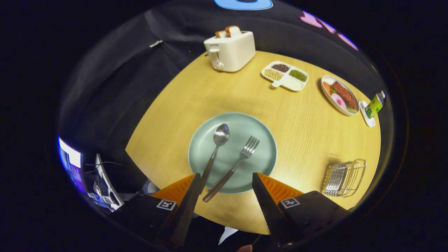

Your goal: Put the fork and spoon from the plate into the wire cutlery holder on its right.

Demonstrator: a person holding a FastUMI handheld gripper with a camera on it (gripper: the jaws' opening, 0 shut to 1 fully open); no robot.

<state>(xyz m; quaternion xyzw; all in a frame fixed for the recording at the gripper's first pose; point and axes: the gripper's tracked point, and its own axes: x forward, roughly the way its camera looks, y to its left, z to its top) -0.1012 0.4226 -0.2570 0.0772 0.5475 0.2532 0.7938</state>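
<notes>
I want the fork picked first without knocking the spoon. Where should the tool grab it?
Probably the fork's dark handle, near its end overhanging the plate's rim. It lies between the open tool's fingers; close across the handle, on the side away from the spoon.

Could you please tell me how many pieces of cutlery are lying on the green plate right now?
2. The spoon lies on the plate nearest the one finger, the fork beside it, between the open gripper fingers.

Shiny metal spoon (217, 147), wood-grain table (315, 140)
</notes>
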